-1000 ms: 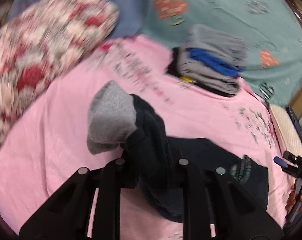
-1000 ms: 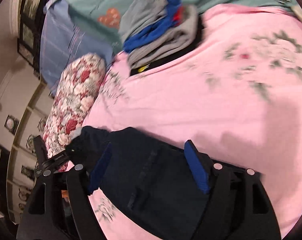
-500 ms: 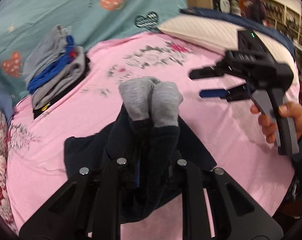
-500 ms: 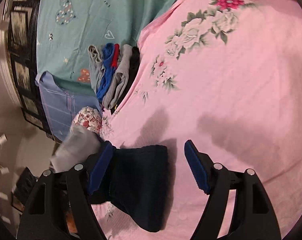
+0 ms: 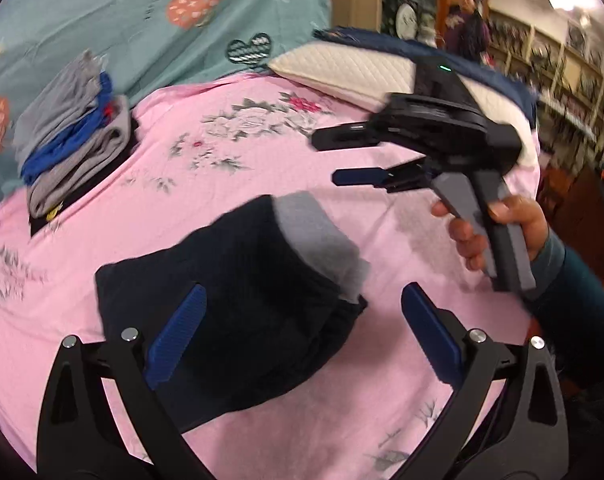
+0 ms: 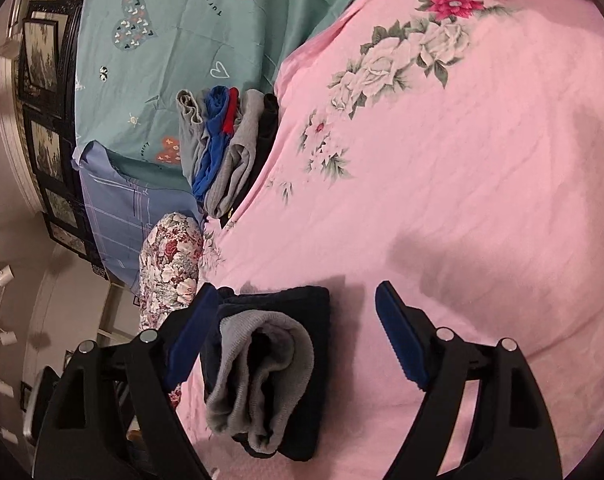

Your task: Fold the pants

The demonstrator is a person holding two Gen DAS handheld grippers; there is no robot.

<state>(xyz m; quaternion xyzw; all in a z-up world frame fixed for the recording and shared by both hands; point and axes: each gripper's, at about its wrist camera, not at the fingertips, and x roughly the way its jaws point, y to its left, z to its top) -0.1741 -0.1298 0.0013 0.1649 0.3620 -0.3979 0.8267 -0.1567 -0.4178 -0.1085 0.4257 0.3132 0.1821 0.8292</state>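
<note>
The dark navy pants (image 5: 238, 304) lie folded into a compact bundle on the pink floral bedspread (image 5: 222, 152), their grey cuffs (image 5: 321, 240) on top at the right end. My left gripper (image 5: 302, 320) is open and empty, just above the bundle's near edge. My right gripper (image 5: 341, 160) is open, held in a hand above the bed to the right of the pants. In the right wrist view the pants (image 6: 313, 344) lie on the bedspread (image 6: 461, 160) with the grey cuffs (image 6: 262, 380) facing the open right gripper (image 6: 294, 344), whose jaws touch nothing.
A stack of folded grey, blue and black clothes (image 5: 70, 140) sits at the far left of the bed, also in the right wrist view (image 6: 226, 148). A white quilted pillow (image 5: 341, 72) lies at the back, a floral pillow (image 6: 170, 264) at the side. A teal sheet (image 5: 122, 20) hangs behind.
My left gripper let go of the pants and opened; the cuffed legs dropped onto the folded bundle. My right gripper stayed open and drew slightly back from the bundle.
</note>
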